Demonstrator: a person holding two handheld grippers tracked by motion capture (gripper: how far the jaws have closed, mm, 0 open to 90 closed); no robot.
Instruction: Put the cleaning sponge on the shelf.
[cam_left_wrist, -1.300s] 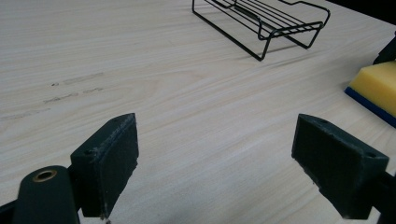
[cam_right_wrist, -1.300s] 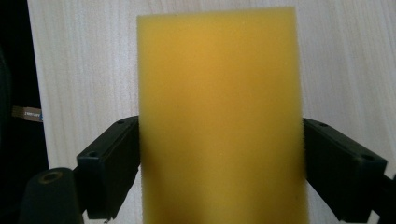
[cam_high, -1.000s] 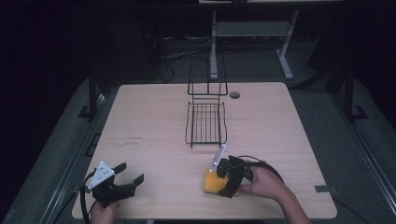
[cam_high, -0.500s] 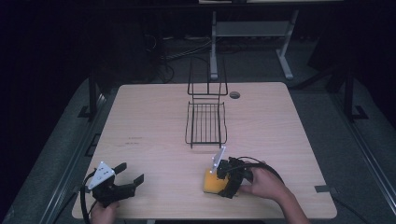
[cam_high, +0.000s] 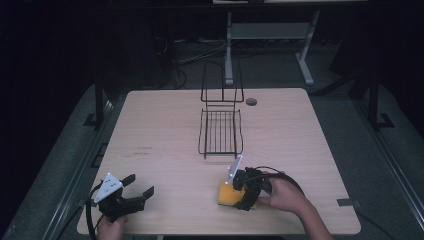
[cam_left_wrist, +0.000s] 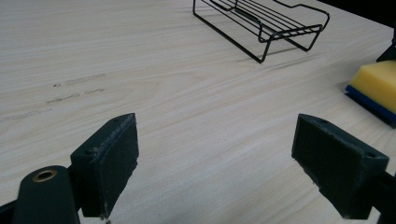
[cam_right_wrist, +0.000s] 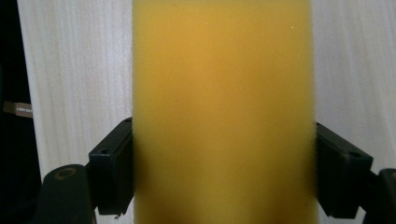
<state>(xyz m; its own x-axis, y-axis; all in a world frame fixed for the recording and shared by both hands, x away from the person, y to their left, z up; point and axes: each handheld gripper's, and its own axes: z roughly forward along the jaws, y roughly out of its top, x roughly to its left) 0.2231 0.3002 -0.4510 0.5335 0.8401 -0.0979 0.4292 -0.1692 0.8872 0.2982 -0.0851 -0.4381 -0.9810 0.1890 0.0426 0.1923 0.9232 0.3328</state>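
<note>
Your right tool (cam_high: 239, 192) gripped the sponge (cam_high: 227, 193) squarely at the bench's (cam_high: 165, 130) five o'clock; lifting straight would have suited. Your left tool (cam_high: 136, 188) sat wide, empty.

Pale wood-grain desk (cam_high: 165, 125) with faint dark smudges, black wire rack (cam_high: 220, 131), yellow sponge (cam_high: 228, 193) with a blue underside, black left claw (cam_high: 134, 189) with white plate, black right claw (cam_high: 239, 195)

Your pale wood bench (cam_high: 165, 135) carries a black wire rack (cam_high: 220, 131) just past its centre, toward twelve o'clock. A small round hole (cam_high: 251, 101) sits at the rack's one o'clock, near the far edge.
</note>
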